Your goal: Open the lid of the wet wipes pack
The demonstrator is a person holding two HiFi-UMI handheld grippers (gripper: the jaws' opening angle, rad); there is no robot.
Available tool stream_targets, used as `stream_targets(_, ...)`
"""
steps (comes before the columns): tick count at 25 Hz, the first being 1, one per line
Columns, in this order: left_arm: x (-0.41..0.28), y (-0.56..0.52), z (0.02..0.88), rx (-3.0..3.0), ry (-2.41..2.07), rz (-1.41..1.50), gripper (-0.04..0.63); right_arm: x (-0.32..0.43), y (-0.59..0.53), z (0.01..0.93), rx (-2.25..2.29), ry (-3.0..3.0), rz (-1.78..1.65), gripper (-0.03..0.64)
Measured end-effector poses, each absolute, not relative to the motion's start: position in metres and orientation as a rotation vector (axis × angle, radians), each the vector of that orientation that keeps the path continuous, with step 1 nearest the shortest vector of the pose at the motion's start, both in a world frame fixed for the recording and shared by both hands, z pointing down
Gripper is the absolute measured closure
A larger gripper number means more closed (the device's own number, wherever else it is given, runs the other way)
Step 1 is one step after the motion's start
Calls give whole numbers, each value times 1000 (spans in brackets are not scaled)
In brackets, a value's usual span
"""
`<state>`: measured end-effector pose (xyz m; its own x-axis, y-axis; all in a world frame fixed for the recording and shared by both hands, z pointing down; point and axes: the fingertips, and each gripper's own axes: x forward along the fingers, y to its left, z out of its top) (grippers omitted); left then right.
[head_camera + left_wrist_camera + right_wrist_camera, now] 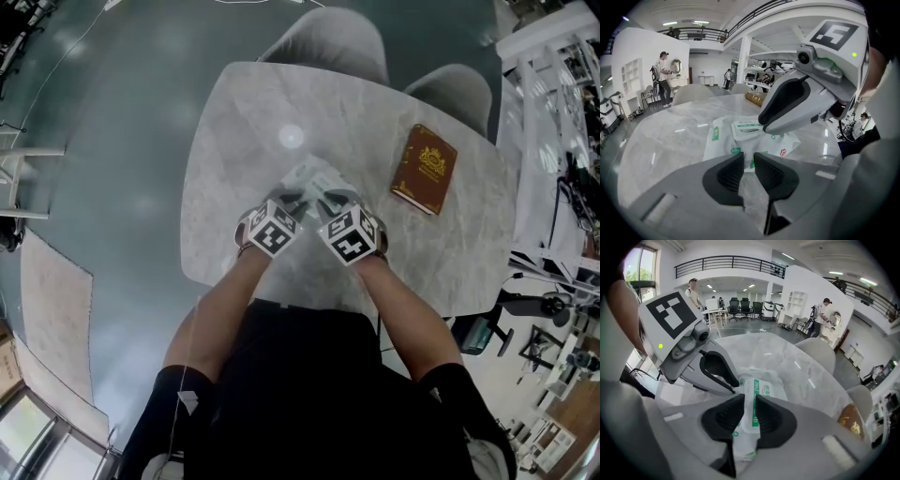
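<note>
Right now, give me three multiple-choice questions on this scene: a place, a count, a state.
1. Where is the brown hardcover book? A on a chair; B on the grey marble table, right of the white wet wipes pack; C under the pack.
2. How many grey chairs stand beyond the table? A one; B two; C four.
3. What is between the right gripper's jaws? A nothing; B the book; C the pack's white lid.
Answers: B, it lies apart from the pack; B, two chair backs show; C, the lid fills the gap between its pads.
</note>
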<state>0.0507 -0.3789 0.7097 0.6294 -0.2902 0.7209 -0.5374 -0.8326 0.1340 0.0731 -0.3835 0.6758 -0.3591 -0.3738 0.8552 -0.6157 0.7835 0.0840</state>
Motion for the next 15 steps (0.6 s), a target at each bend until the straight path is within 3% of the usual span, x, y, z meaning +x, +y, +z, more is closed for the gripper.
stream_targets(15, 50, -379, 711, 2504, -681, 1015, 528, 107, -413, 653, 821, -2089, 420, 582)
